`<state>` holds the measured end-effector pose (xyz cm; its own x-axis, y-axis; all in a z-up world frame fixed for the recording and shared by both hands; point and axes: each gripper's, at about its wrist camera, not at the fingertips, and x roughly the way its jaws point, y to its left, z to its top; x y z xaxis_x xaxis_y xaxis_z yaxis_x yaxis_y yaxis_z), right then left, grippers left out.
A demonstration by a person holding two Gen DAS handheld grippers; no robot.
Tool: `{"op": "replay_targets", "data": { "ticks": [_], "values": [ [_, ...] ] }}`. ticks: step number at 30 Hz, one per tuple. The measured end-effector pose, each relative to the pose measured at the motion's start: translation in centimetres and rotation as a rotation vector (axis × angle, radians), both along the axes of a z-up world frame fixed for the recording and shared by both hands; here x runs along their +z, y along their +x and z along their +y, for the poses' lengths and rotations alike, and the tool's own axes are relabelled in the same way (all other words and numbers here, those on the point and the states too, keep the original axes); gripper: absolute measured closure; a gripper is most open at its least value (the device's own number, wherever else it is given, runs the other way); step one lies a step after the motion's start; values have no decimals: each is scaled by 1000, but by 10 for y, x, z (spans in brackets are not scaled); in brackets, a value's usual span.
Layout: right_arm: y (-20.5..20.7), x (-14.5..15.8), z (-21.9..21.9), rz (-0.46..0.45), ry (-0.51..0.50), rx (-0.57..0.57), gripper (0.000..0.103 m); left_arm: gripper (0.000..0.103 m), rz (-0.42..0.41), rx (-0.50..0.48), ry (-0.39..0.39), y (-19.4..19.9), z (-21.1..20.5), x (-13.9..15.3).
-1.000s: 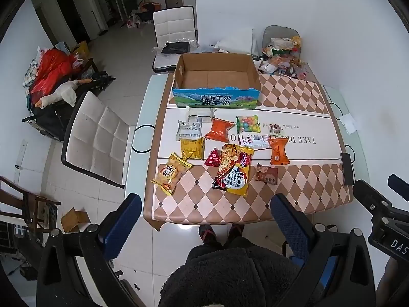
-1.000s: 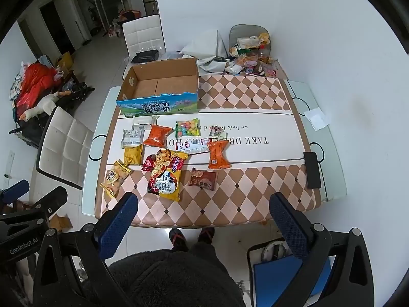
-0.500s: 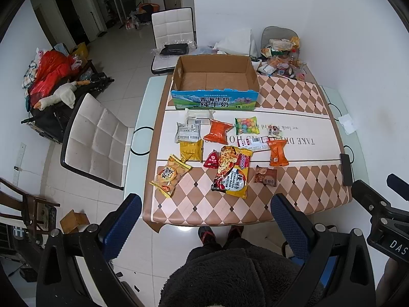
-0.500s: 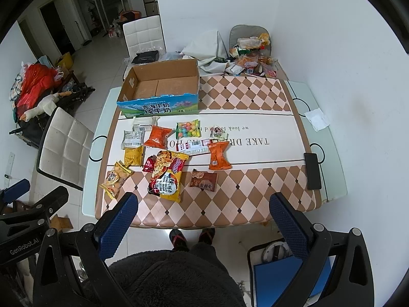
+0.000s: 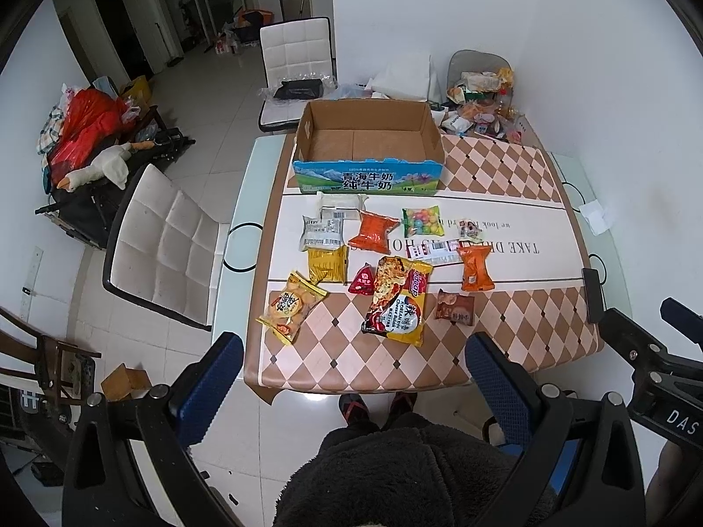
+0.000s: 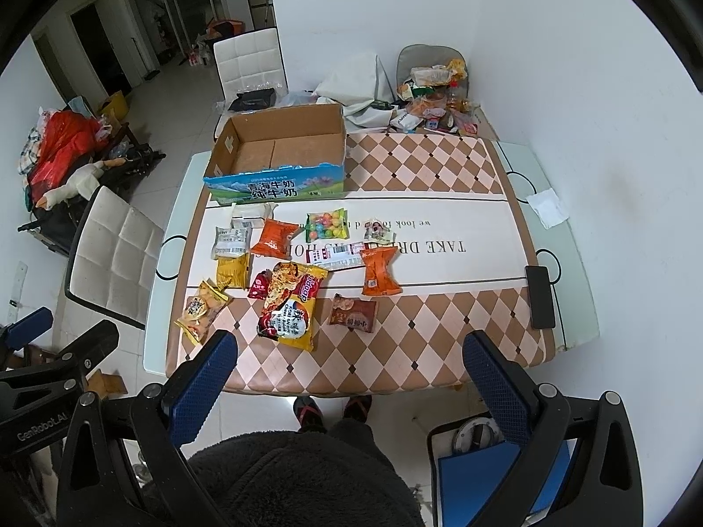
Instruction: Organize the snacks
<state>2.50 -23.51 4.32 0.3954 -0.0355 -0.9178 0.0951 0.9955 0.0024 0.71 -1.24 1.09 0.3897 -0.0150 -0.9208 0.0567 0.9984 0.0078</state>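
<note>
Fingers of the left gripper point(image 5: 353, 375) and of the right gripper point(image 6: 347, 373) stood spread wide and held nothing, both raised high above the near edge of the table point(image 5: 505, 351), well apart from every packet. The snacks lay flat and scattered between that edge and the open cardboard box point(image 5: 368, 145), which sat empty at the far side, its printed front wall facing the packets.

Probable faults: the packets were thin, glossy film pouches lying flush on the cloth, so fingers closing from above could slide off a pouch or pinch only a seam. Several packets touched or overlapped; the large noodle packet point(image 5: 397, 301) lay against the small red pouch point(image 5: 361, 280), and the barcoded strip point(image 5: 433, 249) ran beside the orange packet point(image 5: 475, 268), so one grasp might drag a neighbour. The yellow cracker bag point(image 5: 291, 305) lay near the table's left edge and could be pushed off.

The candy bag point(image 5: 422, 221) looked puffed with air, others creased and limp.
</note>
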Motion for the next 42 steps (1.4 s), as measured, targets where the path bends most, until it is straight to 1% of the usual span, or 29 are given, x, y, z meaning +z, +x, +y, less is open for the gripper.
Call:
{"op": "replay_targets", "data": {
  "ticks": [6, 8, 10, 15, 19, 20, 23, 24, 28, 37, 42],
  "values": [
    [4, 2, 2, 0, 1, 2, 0, 0, -3, 0, -2, 4, 0, 3],
    [4, -1, 1, 3, 2, 4, 0, 0, -4, 0, -3, 11, -3, 11],
    [4, -1, 1, 0, 1, 3, 0, 0, -6, 1, -4, 15, -5, 12],
    [11, 8, 5, -6, -5, 5, 0, 0, -10, -2, -7, 23, -4, 14],
    [6, 8, 1, -7, -4, 6, 0, 0, -15, -1, -7, 26, -4, 14],
    [8, 12, 2, -8, -4, 7, 0, 0, -15, 0, -6, 28, -5, 14],
    [17, 1, 10, -11, 0, 9, 0, 0, -17, -1, -8, 28, -5, 13],
    [21, 3, 12, -9, 0, 10, 0, 0, -17, 0, -8, 28, -4, 13],
    [15, 0, 7, -10, 2, 10, 0, 0, -18, 0, -9, 27, -4, 12],
    [18, 1, 10, -10, 5, 13, 0, 0, -25, 4, -11, 26, -5, 9],
    [17, -7, 14, -12, 11, 24, 0, 0, -25, 5, -13, 27, -3, 8]
  ]
}}
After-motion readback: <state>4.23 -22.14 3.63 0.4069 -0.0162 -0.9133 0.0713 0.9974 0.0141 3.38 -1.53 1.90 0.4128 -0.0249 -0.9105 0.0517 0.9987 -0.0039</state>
